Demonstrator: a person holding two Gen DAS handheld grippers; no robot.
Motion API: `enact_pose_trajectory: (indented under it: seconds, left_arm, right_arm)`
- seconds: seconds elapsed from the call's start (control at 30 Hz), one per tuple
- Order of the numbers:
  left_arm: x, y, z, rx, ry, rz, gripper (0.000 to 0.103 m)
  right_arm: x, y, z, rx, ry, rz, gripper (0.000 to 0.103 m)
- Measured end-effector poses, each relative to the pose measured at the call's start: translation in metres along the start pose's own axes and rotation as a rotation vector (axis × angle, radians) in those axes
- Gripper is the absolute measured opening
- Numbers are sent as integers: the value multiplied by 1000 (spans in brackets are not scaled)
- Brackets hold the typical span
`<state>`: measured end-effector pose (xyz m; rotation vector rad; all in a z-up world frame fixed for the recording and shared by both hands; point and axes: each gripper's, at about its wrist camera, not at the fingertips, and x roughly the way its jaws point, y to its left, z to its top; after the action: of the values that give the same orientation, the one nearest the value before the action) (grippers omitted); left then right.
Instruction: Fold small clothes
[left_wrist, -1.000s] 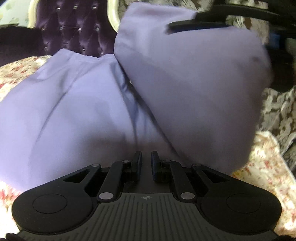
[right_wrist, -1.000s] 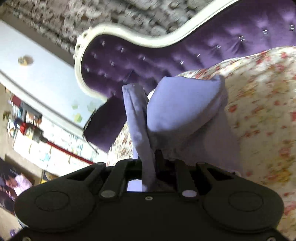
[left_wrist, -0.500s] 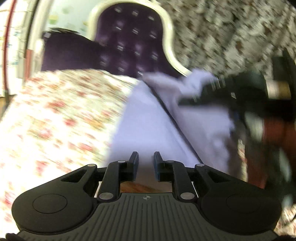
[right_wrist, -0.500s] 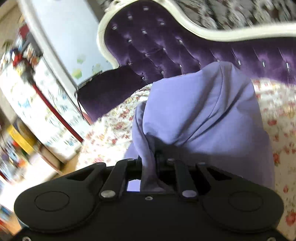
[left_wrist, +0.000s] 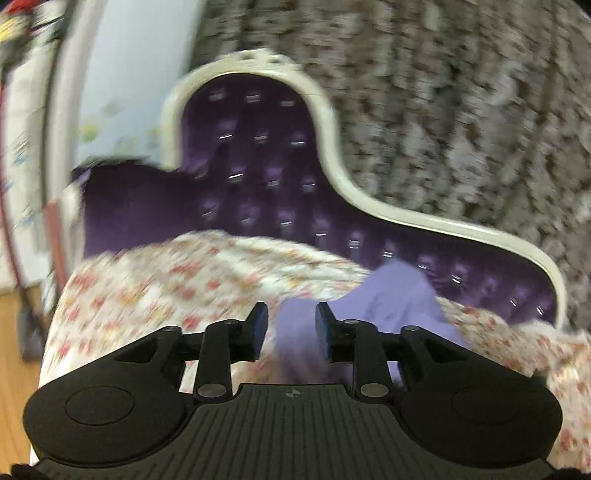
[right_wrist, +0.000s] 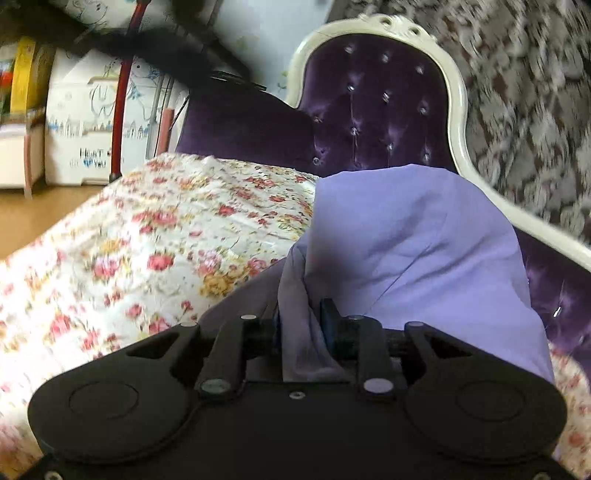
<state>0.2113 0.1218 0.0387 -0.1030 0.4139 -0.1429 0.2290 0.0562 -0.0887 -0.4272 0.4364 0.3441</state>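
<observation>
The lavender garment (right_wrist: 413, 236) lies heaped on the floral bedspread (right_wrist: 166, 240) in front of the purple headboard. A hanging fold of it still runs between the jaws of my right gripper (right_wrist: 300, 321), which are opening; the cloth looks slack between the pads. In the left wrist view the same garment (left_wrist: 399, 295) sits lower on the bed, blurred, seen past and through the gap of my left gripper (left_wrist: 290, 321). Those jaws are opening too, with their blue pads apart and nothing gripped.
A tufted purple headboard (left_wrist: 258, 155) with a white carved frame backs the bed, with patterned wallpaper (left_wrist: 461, 110) behind it. White printed boxes (right_wrist: 81, 122) and a red pole stand on the wooden floor (right_wrist: 33, 218) to the left. The bedspread (left_wrist: 166, 288) spreads wide to the left.
My left gripper has let go of the garment, risen and pulled back from it. My right gripper rolled level, carried its fold down onto the bed, and its jaws have spread.
</observation>
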Motion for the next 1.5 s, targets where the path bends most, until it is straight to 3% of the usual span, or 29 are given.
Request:
enact_pose_trajectory:
  seconds: [0.1,0.27,0.4,0.5,0.63,0.77,0.93,1.03,1.13,1.2,1.3,1.37,1.5]
  left_arm:
    - [24,-8,15,118,43,-97,36]
    - [83,-26,22,285,184,-165,36]
    - [117,-30,8,340,302,-75,36]
    - [133,-27,-3,351,338,-35,36]
    - [142,-14,-7,296,356,-46,37]
    - [145,-9,-4,260,352,-53,39]
    - [144,-2,-2,189,345,-57,41]
    - [142,4,-3,139,340,-49,42]
    - [133,10,-4,81,328,-42,42]
    - [122,18,-6,17,316,-73,45]
    - [99,32,-16,-119,310,-163,62]
    - [83,38,-23,-177,296,-202,75]
    - [50,30,-46,-156,276,-218,88]
  right_arm:
    - [1,4,-6,-15,-18,-7,36]
    - [-1,-3,-5,23,-53,5,36]
    - [-18,-8,-8,28,-119,53,52]
    - [-44,-8,-11,-15,-183,141,56]
    - [-94,-20,-20,-49,-254,229,56]
    - [-125,-68,-35,110,-250,307,56]
    - [-139,-145,-59,380,-286,215,59]
    - [-129,-176,-67,473,-232,141,60]
    - [-109,-170,-70,396,-131,98,60]
    - [-94,-147,-70,351,-71,113,62]
    - [-85,-108,-64,230,-82,40,74]
    - [-78,-93,-60,207,-80,24,74]
    - [-75,-93,-65,242,-81,49,74]
